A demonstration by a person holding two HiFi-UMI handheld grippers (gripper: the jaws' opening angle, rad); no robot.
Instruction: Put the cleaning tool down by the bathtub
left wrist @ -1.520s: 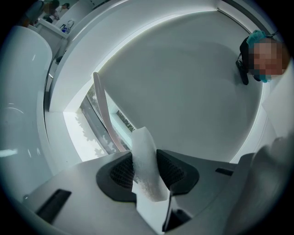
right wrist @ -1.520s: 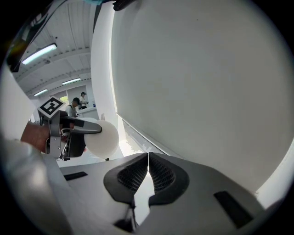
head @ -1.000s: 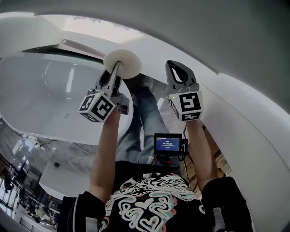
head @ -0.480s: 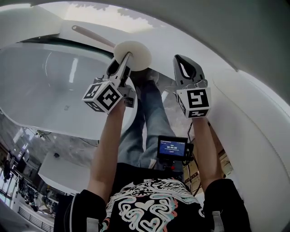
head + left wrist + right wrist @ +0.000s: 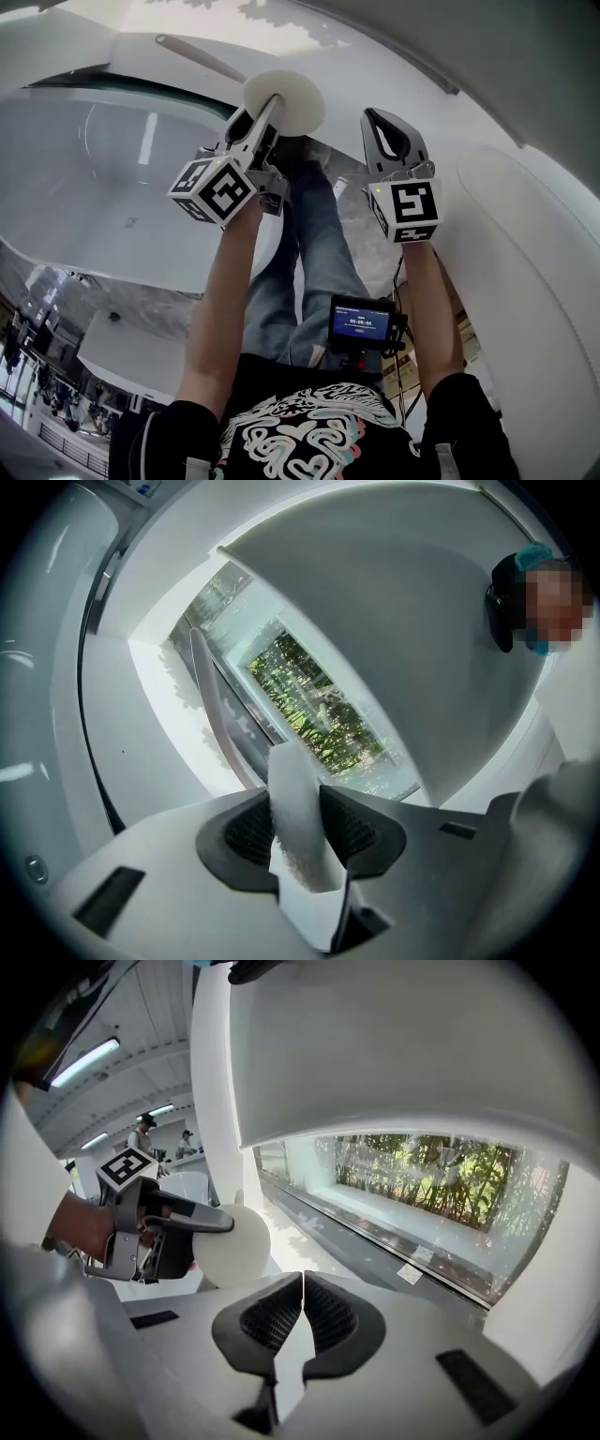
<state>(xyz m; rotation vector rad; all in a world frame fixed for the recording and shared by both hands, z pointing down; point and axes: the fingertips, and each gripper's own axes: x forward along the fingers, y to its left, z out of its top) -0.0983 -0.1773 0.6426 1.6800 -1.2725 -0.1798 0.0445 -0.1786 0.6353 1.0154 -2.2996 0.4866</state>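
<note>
The cleaning tool is a round white pad point(image 5: 289, 99) on a long pale handle point(image 5: 195, 57). My left gripper point(image 5: 264, 116) is shut on the pad's edge and holds it up over the near end of the white bathtub point(image 5: 84, 178). In the left gripper view the pad's edge point(image 5: 292, 799) is pinched between the jaws of the left gripper point(image 5: 298, 829), and the handle point(image 5: 210, 705) runs away from them. My right gripper point(image 5: 381, 133) is beside it, apart from the tool, jaws together and empty. The right gripper view shows the pad point(image 5: 232, 1244) to the left of the right gripper point(image 5: 302, 1309).
The person's legs in jeans point(image 5: 314, 239) stand between the bathtub and a curved white wall point(image 5: 534, 244). A small screen point(image 5: 362, 324) hangs at the waist. A window with greenery point(image 5: 441, 1180) runs along the floor ahead. People point(image 5: 142, 1134) stand far off.
Both grippers and the tool have shifted up and a little right in the head view. The left grip on the pad is unchanged and the right jaws stay together.
</note>
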